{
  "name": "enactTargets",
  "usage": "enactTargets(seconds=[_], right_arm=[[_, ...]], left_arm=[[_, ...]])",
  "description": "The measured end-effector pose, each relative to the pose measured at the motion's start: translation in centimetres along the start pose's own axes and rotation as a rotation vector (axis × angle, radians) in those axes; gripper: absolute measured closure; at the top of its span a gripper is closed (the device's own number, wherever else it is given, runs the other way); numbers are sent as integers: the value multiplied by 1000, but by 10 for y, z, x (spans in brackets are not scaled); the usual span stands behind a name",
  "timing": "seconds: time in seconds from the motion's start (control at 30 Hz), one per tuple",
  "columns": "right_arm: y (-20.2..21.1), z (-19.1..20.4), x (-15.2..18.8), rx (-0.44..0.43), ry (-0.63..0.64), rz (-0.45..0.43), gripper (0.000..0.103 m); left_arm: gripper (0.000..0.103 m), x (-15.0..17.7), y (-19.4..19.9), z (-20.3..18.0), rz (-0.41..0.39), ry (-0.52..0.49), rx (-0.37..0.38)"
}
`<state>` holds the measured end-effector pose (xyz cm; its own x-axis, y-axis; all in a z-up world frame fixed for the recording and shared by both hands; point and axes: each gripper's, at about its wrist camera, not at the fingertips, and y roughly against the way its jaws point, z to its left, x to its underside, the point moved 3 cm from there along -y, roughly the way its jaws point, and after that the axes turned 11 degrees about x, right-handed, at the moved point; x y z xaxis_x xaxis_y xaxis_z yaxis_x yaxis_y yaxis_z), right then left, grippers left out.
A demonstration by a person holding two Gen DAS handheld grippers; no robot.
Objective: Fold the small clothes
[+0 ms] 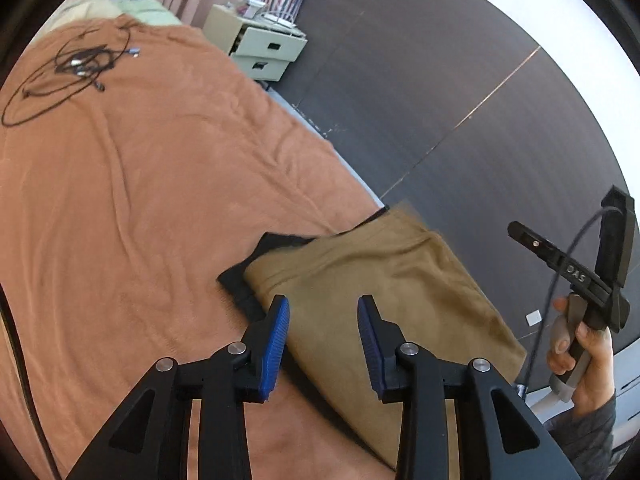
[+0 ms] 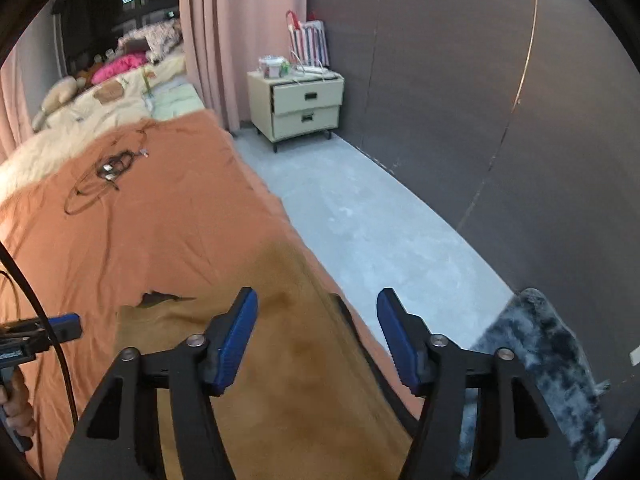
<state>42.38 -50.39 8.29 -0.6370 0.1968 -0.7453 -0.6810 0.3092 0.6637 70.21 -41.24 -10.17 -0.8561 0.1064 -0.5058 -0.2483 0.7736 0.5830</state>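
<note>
Bed (image 1: 120, 200): covered by an orange-brown blanket, wrinkled in long shallow folds, filling the left of both views; its edge runs along the grey floor (image 2: 360, 220).
Wall panels (image 2: 480, 100): dark, standing along the far side of the floor strip.
Curtain (image 2: 224, 20): pink, hanging beyond the far end of the bed.
Tan garment (image 1: 380, 280): folded into a rough rectangle, lying flat on the blanket near the bed's edge; a dark stain marks its middle in the right wrist view.
Black garment (image 1: 244, 280): under the tan one, its edge showing along the tan piece's far and left sides.
Fuzzy grey cloth (image 2: 540, 360): mottled dark blue-grey, at the right of the right wrist view beside the bed, over the floor.
Nightstand (image 2: 306, 108): cream, two drawers, the upper one slightly pulled out, clutter and a striped bag (image 2: 310, 38) on and behind it.
Left tongs (image 1: 323, 344): blue pads well apart, nothing between them, held above the near left corner of the tan garment.
Right tongs (image 2: 316, 344): spread wide, holding nothing, over the tan garment's right side by the bed edge.
Right hand (image 1: 580, 344): wrapped round its handle, seen at the right of the left wrist view.
Cables (image 1: 76, 64): black, loosely coiled on the blanket at the far end, well apart from the clothes.
</note>
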Motion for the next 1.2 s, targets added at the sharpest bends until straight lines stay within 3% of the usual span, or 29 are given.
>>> enactTargets(seconds=[0.37,0.43,0.53,0.7,0.97,1.07,1.2], right_arm=[[16,-39,44,-43,-70,76,44],[16,-45,53,-50,-75,95,59],[15,-57,67,-60,-100,124,71],[-2,-77,86,-29,-111,183,77],[-54,-63,43,17,-85,224,77],[-74,-62,35,73,-108,238,78],[-97,-62,34,80,-147,265,78]], left_arm=[[66,28,12,10,36,29,-11],[66,34,12,9,47,34,-10],[66,43,4,6,72,37,-9],[66,59,-24,1,136,25,-1],[66,60,-66,8,178,19,-4],[64,57,-77,14,170,60,16],[63,56,-84,15,169,51,28]])
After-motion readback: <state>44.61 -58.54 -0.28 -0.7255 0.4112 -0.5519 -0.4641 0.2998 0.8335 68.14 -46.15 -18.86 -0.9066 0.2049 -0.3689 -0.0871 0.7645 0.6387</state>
